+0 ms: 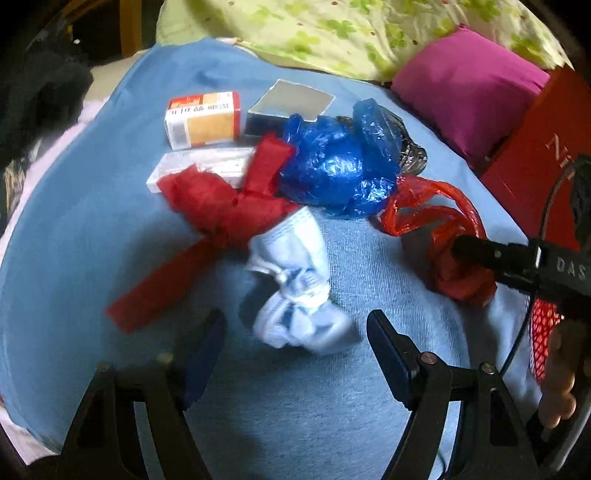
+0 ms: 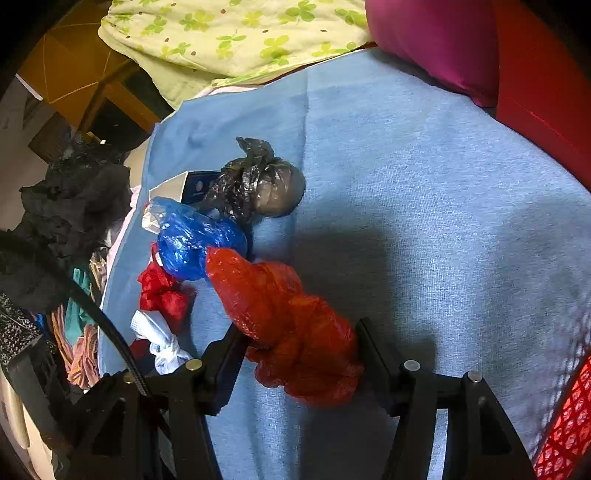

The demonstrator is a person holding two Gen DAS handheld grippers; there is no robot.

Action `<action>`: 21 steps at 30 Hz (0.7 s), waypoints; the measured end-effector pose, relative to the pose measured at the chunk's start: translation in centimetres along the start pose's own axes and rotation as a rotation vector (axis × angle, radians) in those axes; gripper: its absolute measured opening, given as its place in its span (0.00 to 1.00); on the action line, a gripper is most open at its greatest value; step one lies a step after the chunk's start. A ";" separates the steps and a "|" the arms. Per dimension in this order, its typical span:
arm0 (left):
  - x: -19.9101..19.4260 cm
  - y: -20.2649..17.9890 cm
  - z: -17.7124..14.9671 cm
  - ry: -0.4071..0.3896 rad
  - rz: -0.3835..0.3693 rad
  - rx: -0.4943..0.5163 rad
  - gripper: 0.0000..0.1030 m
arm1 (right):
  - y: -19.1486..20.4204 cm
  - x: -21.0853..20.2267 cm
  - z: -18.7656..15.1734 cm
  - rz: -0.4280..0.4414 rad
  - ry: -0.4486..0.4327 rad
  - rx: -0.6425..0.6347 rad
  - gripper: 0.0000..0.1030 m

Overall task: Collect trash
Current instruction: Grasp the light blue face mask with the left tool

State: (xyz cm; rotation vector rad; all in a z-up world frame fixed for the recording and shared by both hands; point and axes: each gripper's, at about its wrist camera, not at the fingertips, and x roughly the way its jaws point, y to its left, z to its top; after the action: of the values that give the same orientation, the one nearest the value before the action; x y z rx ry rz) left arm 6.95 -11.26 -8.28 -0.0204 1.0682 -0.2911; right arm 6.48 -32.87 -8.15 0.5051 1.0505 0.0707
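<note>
Trash lies on a blue cloth (image 1: 92, 206). In the left wrist view my left gripper (image 1: 295, 332) is open around the near end of a knotted white and blue rag (image 1: 295, 291). Behind it lie a red cloth strip (image 1: 221, 206), a blue plastic bag (image 1: 332, 170), a black bag (image 1: 412, 155) and several small boxes (image 1: 203, 118). My right gripper (image 2: 299, 343) has its jaws on both sides of a crumpled orange-red plastic bag (image 2: 295, 332), which also shows in the left wrist view (image 1: 454, 269). The black bag (image 2: 266, 184) and blue bag (image 2: 195, 240) lie beyond it.
A red mesh basket (image 2: 569, 424) sits at the right edge, also in the left wrist view (image 1: 545, 332). A magenta pillow (image 1: 469, 85), a red box (image 1: 543, 158) and a green flowered quilt (image 1: 332, 33) border the far side. Dark clothes (image 2: 74, 206) lie off the left edge.
</note>
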 end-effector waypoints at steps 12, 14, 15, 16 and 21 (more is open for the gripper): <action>1.0 1.3 0.0 0.014 0.053 -0.128 0.57 | 0.1 -0.3 0.2 0.023 -0.013 -0.009 0.61; 0.8 1.1 -0.1 0.012 0.046 -0.128 0.49 | 0.3 -0.2 0.1 0.025 -0.010 -0.016 0.61; 0.7 1.0 -0.2 0.010 0.043 -0.126 0.45 | 0.4 -0.2 0.0 0.026 -0.010 -0.020 0.61; 0.6 1.1 -0.3 0.007 0.044 -0.123 0.44 | 0.5 -0.1 0.0 0.025 -0.012 -0.025 0.61; -1.0 2.3 -0.7 -0.019 0.043 -0.124 0.41 | 1.0 0.0 -0.1 0.028 -0.016 -0.055 0.60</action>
State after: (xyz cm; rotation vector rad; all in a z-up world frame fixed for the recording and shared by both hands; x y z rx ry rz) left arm 6.41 -8.75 -8.15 -0.1104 1.0652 -0.1854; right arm 6.58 -31.98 -7.76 0.4701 1.0238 0.1195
